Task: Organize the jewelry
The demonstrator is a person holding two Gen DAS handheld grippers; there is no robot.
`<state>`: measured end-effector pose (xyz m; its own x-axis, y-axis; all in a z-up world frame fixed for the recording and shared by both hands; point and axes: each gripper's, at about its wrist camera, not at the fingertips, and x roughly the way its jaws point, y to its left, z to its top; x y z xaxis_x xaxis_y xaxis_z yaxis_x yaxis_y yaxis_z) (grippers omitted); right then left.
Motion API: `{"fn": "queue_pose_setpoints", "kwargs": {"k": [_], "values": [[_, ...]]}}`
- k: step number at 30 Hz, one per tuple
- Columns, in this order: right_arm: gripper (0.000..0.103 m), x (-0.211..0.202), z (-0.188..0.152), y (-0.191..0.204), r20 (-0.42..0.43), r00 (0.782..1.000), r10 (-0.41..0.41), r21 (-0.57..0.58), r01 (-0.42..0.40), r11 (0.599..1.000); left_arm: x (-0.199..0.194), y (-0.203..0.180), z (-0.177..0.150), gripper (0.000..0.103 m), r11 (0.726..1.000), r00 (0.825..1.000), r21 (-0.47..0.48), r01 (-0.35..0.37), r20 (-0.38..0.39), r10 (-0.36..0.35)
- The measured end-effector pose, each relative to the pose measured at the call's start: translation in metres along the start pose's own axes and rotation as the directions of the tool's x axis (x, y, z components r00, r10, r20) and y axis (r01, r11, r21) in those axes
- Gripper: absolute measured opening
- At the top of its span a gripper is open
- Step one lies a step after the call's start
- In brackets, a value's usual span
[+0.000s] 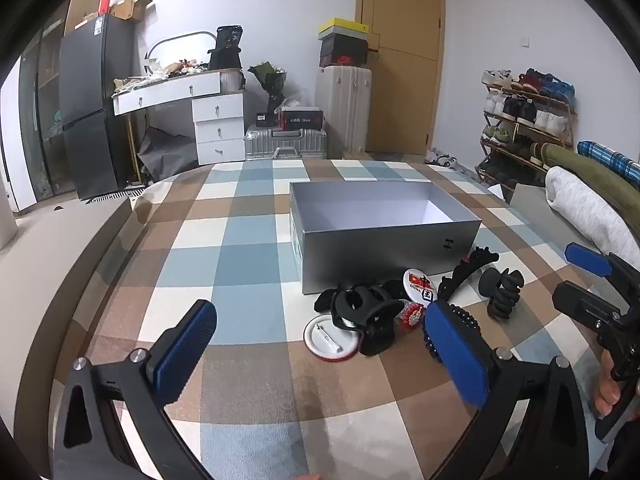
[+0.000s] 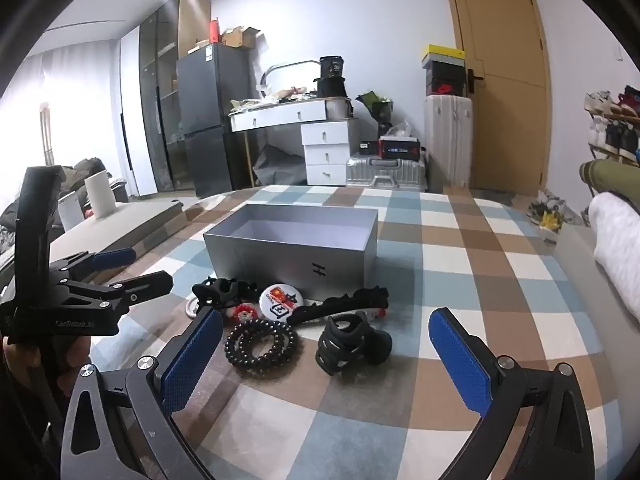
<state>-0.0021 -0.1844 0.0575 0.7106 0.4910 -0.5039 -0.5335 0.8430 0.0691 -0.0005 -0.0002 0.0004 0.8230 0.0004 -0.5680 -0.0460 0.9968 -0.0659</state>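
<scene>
An open grey box (image 1: 384,256) (image 2: 292,256) stands on the checked cloth. In front of it lies a heap of accessories: black claw clips (image 1: 370,316) (image 2: 348,344), a black beaded bracelet (image 2: 262,342), a round printed badge (image 1: 420,284) (image 2: 278,302), a badge lying face down (image 1: 328,338), a long black hair clip (image 1: 466,272) (image 2: 340,304) and a small red-and-white piece (image 1: 412,314). My left gripper (image 1: 320,344) is open, just short of the heap. My right gripper (image 2: 328,354) is open too, with a claw clip and the bracelet lying between its fingers, untouched. Each gripper also shows in the other's view: the right gripper (image 1: 592,280), the left gripper (image 2: 132,268).
The checked cloth (image 1: 248,264) covers a wide surface. A rolled white towel (image 1: 588,208) (image 2: 620,252) lies at the right. Behind are a white dresser (image 1: 216,128), suitcases (image 1: 286,144), a shoe rack (image 1: 524,120), a dark fridge (image 1: 92,100) and a door (image 1: 404,52).
</scene>
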Motion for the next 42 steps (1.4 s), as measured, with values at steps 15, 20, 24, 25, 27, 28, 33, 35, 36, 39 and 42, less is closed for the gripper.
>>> {"fn": "queue_pose_setpoints", "kwargs": {"k": [15, 20, 24, 25, 27, 28, 33, 35, 36, 39, 42], "values": [[0.103, -0.001, 0.0008, 0.0047, -0.01, 1.0, 0.002, -0.016, -0.002, 1.0, 0.0007, -0.0024, 0.0001, 0.102, 1.0, 1.0, 0.015, 0.006, 0.008, -0.006], [0.103, -0.0002, 0.0001, 0.0034, -0.008, 1.0, -0.006, -0.011, 0.006, 1.0, -0.0002, -0.0022, -0.0001, 0.102, 1.0, 1.0, 0.013, 0.006, 0.011, -0.007], [0.103, -0.0008, -0.0002, 0.0032, -0.008, 1.0, -0.005, -0.011, 0.005, 1.0, -0.0009, -0.0023, -0.0005, 0.102, 1.0, 1.0, 0.014, 0.007, 0.012, -0.007], [0.103, -0.0007, -0.0003, 0.003, -0.008, 1.0, -0.005, -0.011, 0.005, 1.0, -0.001, -0.0025, -0.0006, 0.102, 1.0, 1.0, 0.014, 0.007, 0.011, -0.007], [0.103, -0.0009, -0.0003, 0.0026, -0.008, 1.0, -0.006, -0.01, 0.006, 1.0, -0.0008, -0.0025, -0.0007, 0.102, 1.0, 1.0, 0.013, 0.006, 0.011, -0.006], [0.103, -0.0008, -0.0003, 0.0029, -0.008, 1.0, -0.006, -0.01, 0.006, 1.0, -0.0009, -0.0026, -0.0008, 0.102, 1.0, 1.0, 0.013, 0.005, 0.011, -0.006], [0.103, -0.0016, -0.001, 0.0022, -0.009, 1.0, -0.008, -0.006, 0.008, 1.0, -0.0009, -0.0027, -0.0011, 0.102, 1.0, 1.0, 0.013, 0.006, 0.011, -0.006], [0.103, -0.0012, -0.0009, 0.0018, -0.01, 1.0, -0.008, -0.006, 0.008, 1.0, -0.0005, -0.0025, -0.0009, 0.102, 1.0, 1.0, 0.013, 0.006, 0.011, -0.006], [0.103, -0.0011, -0.0007, 0.0019, -0.009, 1.0, -0.009, -0.005, 0.009, 1.0, -0.0006, -0.0027, -0.0011, 0.102, 1.0, 1.0, 0.013, 0.006, 0.01, -0.006], [0.103, -0.0011, -0.0007, 0.0019, -0.009, 1.0, -0.008, -0.005, 0.008, 1.0, -0.0006, -0.0023, -0.0011, 0.102, 1.0, 1.0, 0.013, 0.006, 0.01, -0.006], [0.103, -0.0014, -0.0009, 0.0016, -0.01, 1.0, -0.01, -0.005, 0.01, 1.0, -0.0005, -0.0022, -0.001, 0.102, 1.0, 1.0, 0.013, 0.006, 0.01, -0.007]]}}
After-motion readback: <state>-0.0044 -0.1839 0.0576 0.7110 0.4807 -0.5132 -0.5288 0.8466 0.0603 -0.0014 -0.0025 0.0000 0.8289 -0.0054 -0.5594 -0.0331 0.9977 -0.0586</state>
